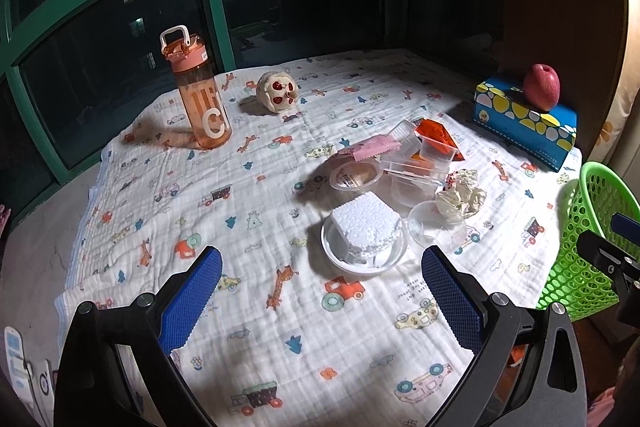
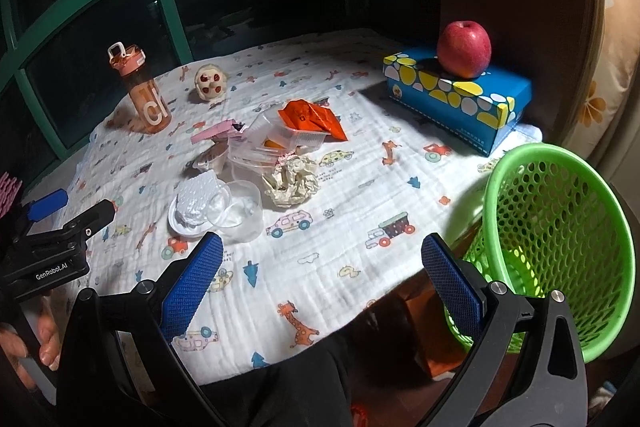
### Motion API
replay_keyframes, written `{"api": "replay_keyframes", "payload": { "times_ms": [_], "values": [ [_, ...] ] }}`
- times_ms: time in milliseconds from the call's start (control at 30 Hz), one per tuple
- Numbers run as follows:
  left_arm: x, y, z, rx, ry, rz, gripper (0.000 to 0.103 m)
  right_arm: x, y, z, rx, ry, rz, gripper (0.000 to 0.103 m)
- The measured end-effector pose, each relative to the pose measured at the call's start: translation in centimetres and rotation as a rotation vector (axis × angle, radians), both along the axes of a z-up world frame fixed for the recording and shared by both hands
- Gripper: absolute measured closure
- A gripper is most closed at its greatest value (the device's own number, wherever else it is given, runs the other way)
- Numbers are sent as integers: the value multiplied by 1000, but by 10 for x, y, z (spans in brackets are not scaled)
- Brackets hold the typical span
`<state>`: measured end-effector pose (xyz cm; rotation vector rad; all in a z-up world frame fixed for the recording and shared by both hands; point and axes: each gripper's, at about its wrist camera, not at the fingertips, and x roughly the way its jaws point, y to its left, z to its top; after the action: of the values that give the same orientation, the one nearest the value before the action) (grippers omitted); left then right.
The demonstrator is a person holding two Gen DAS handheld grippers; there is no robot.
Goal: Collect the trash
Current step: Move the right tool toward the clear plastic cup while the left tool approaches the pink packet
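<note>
The trash sits in one loose heap near the middle of a white cloth printed with cartoon cars and giraffes (image 2: 352, 187), and the heap's long axis runs from far right to near left in the right wrist view. At its far end lies one orange foil wrapper (image 2: 310, 118), its pointed corner aimed to the right; left of it one flat pink wrapper (image 2: 218, 131) stretches left to right. Between them several clear plastic cups and trays (image 2: 276, 147) are stacked and tipped at mixed angles, overlapping so much that their number cannot be counted. One crumpled cream paper ball (image 2: 294, 183) rests on the heap's right side, and at the near end one white foam block (image 1: 366, 223) sits in a round white dish (image 1: 340, 259), with one clear cup (image 2: 242, 211) lying just beside it. One green perforated plastic basket (image 2: 560, 235) stands off the cloth's right edge, its lower part cut off by the right gripper (image 2: 320, 263), whose blue-padded fingers are spread wide and hold nothing. The left gripper (image 1: 320, 269) is likewise spread and empty, near the dish. Far left stands one upright orange water bottle (image 1: 202, 95); one red apple (image 2: 464, 49) rests on one blue patterned box (image 2: 456, 99) at far right.
</note>
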<state>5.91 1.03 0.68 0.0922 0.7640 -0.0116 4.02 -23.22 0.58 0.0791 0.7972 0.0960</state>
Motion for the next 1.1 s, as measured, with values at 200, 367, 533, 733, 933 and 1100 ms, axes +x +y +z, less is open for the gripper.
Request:
{"api": "replay_keyframes", "payload": {
  "times_ms": [200, 367, 533, 733, 933, 1100],
  "values": [
    [15, 9, 1, 30, 1, 11, 6, 18, 11, -6, 4, 26, 50, 5],
    [26, 22, -4, 21, 22, 32, 6, 31, 31, -15, 2, 46, 116, 5],
    [34, 36, -11, 18, 44, 55, 6, 47, 52, -31, -4, 82, 176, 5],
    [42, 51, -19, 4, 62, 81, 6, 67, 74, -50, -20, 120, 226, 5],
    [49, 57, -25, -3, 79, 85, 6, 88, 90, -70, -49, 150, 247, 7],
    [56, 60, -27, -20, 88, 84, 6, 103, 96, -81, -72, 168, 249, 8]
  ]
}}
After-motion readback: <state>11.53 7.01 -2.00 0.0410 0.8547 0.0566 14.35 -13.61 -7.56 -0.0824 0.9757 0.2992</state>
